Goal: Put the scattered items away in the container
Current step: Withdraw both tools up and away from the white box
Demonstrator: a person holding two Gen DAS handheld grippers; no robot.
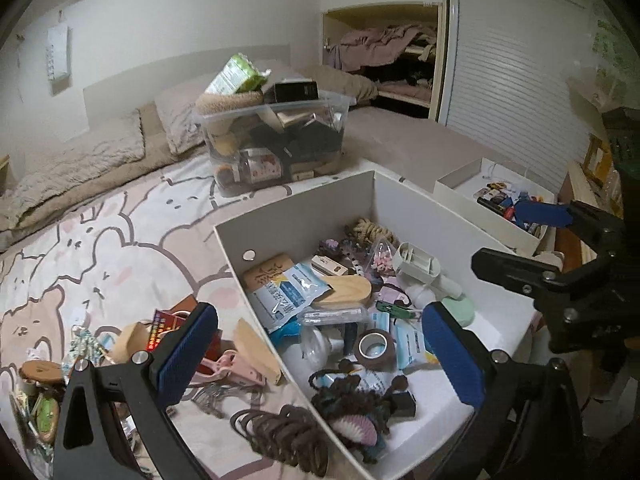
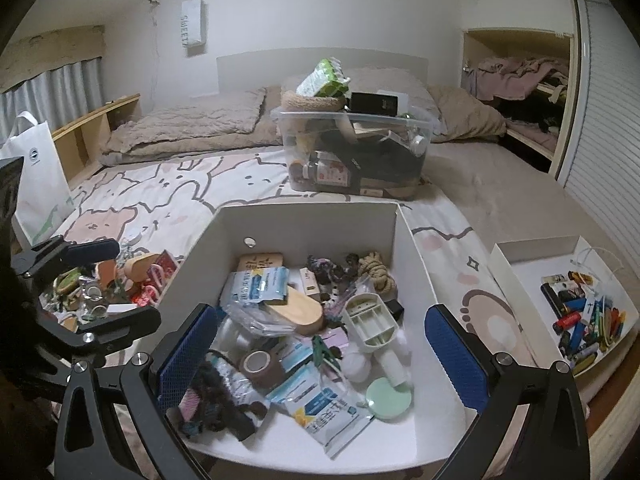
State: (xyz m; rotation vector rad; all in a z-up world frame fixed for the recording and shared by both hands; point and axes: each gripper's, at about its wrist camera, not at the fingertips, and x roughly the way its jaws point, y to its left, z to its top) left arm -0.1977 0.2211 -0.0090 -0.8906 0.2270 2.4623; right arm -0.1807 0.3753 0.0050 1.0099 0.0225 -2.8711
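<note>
A white open box (image 1: pixel 296 208) (image 2: pixel 304 220) sits on the bed, filled with mixed small items: a brown tape roll (image 1: pixel 374 346) (image 2: pixel 258 364), mask packets, a wooden piece, a rope coil. Scattered items lie on the bedspread left of the box: pink clips (image 1: pixel 236 368), brown hair ties (image 1: pixel 280 432), a red packet (image 1: pixel 168 322), a wooden block (image 2: pixel 140 266). My left gripper (image 1: pixel 320 356) is open and empty, straddling the box's left wall. My right gripper (image 2: pixel 320 356) is open and empty above the box's front. Each gripper shows in the other's view, the right one (image 1: pixel 532 236) and the left one (image 2: pixel 108 280).
A clear plastic bin (image 1: pixel 276 140) (image 2: pixel 352 148) packed with things stands farther back on the bed. A smaller white box of lighters (image 1: pixel 500 200) (image 2: pixel 576 312) sits to the right. Pillows lie at the headboard. A white bag (image 2: pixel 36 176) stands at the bed's left.
</note>
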